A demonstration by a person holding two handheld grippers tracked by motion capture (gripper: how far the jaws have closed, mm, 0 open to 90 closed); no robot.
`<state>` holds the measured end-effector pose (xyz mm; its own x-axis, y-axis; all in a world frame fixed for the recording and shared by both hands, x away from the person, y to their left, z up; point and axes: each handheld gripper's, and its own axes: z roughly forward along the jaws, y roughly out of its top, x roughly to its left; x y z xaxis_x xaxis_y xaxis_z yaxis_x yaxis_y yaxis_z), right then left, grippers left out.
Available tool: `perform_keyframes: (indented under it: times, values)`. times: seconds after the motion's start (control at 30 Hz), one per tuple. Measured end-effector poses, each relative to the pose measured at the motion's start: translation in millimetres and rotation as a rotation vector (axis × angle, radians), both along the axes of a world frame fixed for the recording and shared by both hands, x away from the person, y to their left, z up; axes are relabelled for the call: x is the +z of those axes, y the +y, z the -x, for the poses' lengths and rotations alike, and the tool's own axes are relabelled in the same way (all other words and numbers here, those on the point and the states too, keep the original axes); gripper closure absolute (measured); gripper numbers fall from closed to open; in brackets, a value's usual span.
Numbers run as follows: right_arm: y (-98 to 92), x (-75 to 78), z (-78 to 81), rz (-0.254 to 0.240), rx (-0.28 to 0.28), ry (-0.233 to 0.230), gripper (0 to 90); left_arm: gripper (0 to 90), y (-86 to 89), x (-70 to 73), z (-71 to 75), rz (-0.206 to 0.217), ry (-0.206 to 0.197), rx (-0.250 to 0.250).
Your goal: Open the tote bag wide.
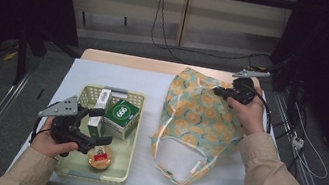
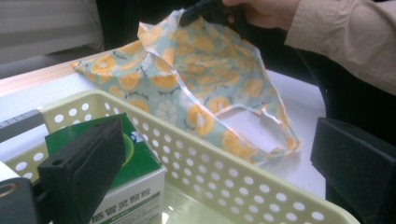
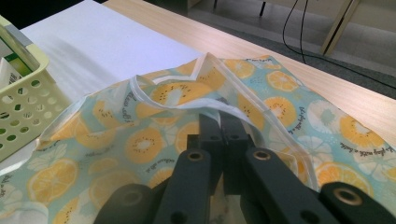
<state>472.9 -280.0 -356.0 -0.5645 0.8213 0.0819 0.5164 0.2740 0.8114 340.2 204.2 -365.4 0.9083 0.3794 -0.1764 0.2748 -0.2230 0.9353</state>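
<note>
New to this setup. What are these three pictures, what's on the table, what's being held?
No robot arm here: a person holds a two-jaw tool in each hand. The high view looks down on the table from above; the other two views come from cameras riding on each tool.

On the table sit a pale yellow perforated basket, holding a green box and a small round container, and an orange-print fabric bag.

The right tool is shut on the bag's top edge, lifting it. The left tool hangs open over the basket, gripping nothing.
</note>
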Motion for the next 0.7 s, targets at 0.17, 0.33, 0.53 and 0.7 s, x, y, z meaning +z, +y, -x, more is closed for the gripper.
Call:
perform_keyframes:
  times: [0.17, 0.33, 0.53, 0.7]
  values:
    - [0.6, -0.6, 1.1, 0.000, 0.001, 0.002, 90.0, 3.3, -3.6, -4.3, -0.7, -0.057, 0.021, -0.022]
    - [0.2, -4.7, 2.2, -0.001, 0.003, 0.010, 90.0, 3.2, -6.8, -8.2, 0.9, -0.087, 0.033, -0.040]
    - [-1.1, -7.3, 3.4, -0.002, 0.006, 0.014, 90.0, 3.7, -9.5, -12.9, 2.6, -0.156, 0.048, -0.078]
    - [-2.4, -7.8, 4.6, -0.002, 0.003, 0.015, 90.0, 4.3, -12.9, -17.5, 2.4, -0.209, 0.054, -0.100]
